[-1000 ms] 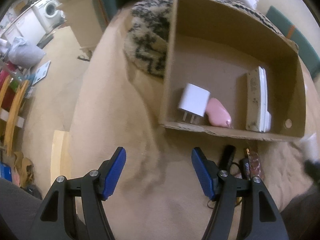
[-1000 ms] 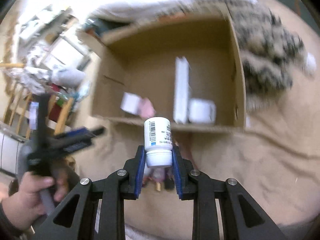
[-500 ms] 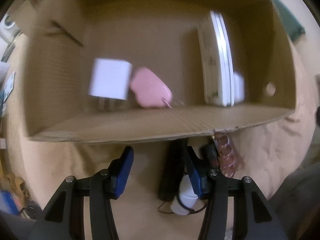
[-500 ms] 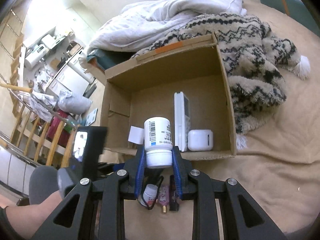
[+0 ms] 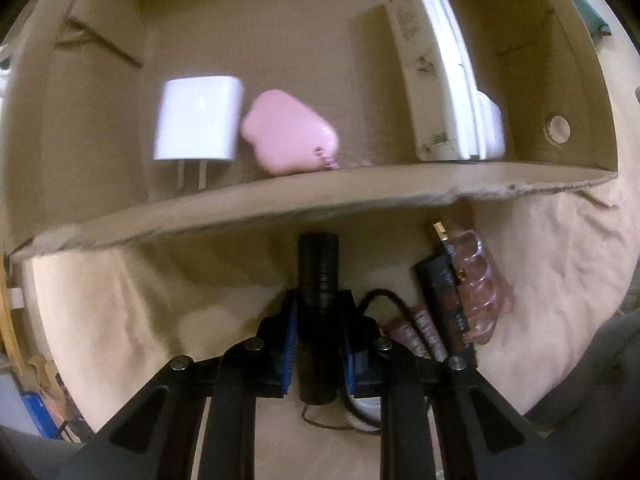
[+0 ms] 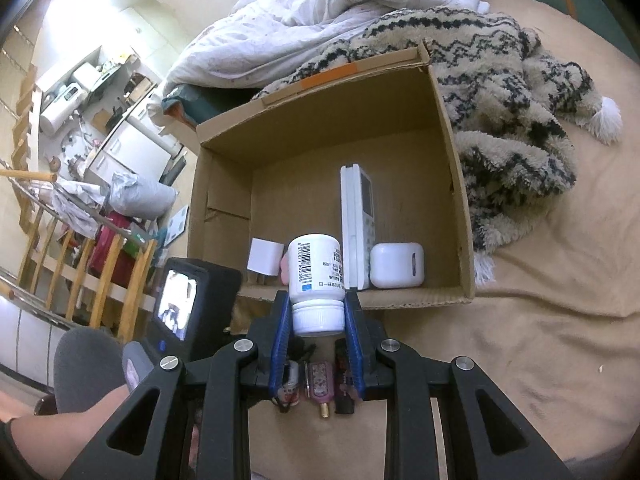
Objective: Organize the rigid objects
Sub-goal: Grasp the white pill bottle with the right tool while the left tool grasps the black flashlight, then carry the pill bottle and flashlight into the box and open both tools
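Note:
My left gripper (image 5: 318, 312) is shut on a black cylinder (image 5: 319, 280) lying on the beige blanket just in front of the cardboard box (image 5: 280, 208). The box holds a white charger (image 5: 196, 120), a pink case (image 5: 290, 138), a white remote (image 5: 436, 80) and a white earbud case (image 6: 397, 265). My right gripper (image 6: 318, 312) is shut on a white pill bottle (image 6: 316, 276), held cap-down above the blanket before the box (image 6: 456, 184). Below it lie a small bottle (image 6: 290, 386), a pink item (image 6: 320, 382) and a black stick (image 6: 344, 396).
A clear pink holder (image 5: 478, 276) and dark packets (image 5: 440, 300) lie right of the black cylinder. A patterned fleece blanket (image 6: 512, 120) and a white duvet (image 6: 320, 20) lie behind the box. The bed edge and wooden rails (image 6: 80, 264) are at left.
My left gripper moved forward to the box front and closed on the black cylinder. My right gripper kept the pill bottle and drew back slightly, steadying.

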A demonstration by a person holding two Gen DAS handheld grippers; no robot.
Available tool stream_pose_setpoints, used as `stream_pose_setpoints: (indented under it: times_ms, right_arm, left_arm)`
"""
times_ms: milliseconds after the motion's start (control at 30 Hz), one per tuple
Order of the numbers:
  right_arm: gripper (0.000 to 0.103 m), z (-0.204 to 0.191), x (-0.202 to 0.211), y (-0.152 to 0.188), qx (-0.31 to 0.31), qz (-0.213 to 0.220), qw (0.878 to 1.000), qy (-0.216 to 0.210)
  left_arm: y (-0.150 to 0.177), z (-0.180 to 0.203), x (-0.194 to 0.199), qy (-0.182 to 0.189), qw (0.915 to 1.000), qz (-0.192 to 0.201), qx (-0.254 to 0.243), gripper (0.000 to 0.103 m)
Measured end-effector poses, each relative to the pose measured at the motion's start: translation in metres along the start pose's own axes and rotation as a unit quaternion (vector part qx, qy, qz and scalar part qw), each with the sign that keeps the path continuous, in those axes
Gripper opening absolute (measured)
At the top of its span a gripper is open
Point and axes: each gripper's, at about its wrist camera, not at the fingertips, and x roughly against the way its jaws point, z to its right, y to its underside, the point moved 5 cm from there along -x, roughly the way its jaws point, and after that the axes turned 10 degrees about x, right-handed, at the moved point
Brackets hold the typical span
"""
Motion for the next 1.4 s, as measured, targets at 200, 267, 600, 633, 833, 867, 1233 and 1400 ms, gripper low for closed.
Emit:
stream_pose_setpoints:
  times_ms: [200,267,600,633,833,867,1233,1400]
  right_arm:
    - [0.027,0.002,-0.002,0.000,0.002,-0.005,1.000,0.007]
    - [0.027,0.002,-0.003,0.000,0.003,-0.006,1.000,0.010]
    - [0.027,-0.007,-0.003,0.004,0.028,-0.008,0.999,0.024]
    - [0.027,-0.007,-0.002,0.004,0.029,-0.007,0.999,0.024]
    - [0.027,-0.010,0.001,0.004,0.035,-0.001,0.999,0.027]
    - [0.027,-0.010,0.001,0.004,0.037,0.001,0.999,0.027]
    - [0.027,-0.015,0.013,-0.001,0.047,0.030,0.998,0.024]
    - [0.027,-0.016,0.020,-0.006,0.050,0.045,0.997,0.026]
  left_arm:
    - [0.013,-0.035,0.015,-0.007,0.9990,0.017,0.041,0.018]
    - [0.013,-0.048,0.029,-0.004,0.9980,0.035,0.054,0.017]
    - [0.018,-0.074,0.104,0.010,0.9886,0.125,0.083,0.018]
    - [0.018,-0.078,0.111,0.013,0.9871,0.132,0.089,0.018]
    - [0.014,-0.076,0.150,0.036,0.9792,0.168,0.108,0.018]
    - [0.014,-0.074,0.158,0.040,0.9777,0.174,0.110,0.018]
    - [-0.009,-0.078,0.212,0.039,0.9640,0.234,0.119,0.018]
    - [-0.016,-0.078,0.235,0.034,0.9570,0.260,0.124,0.018]
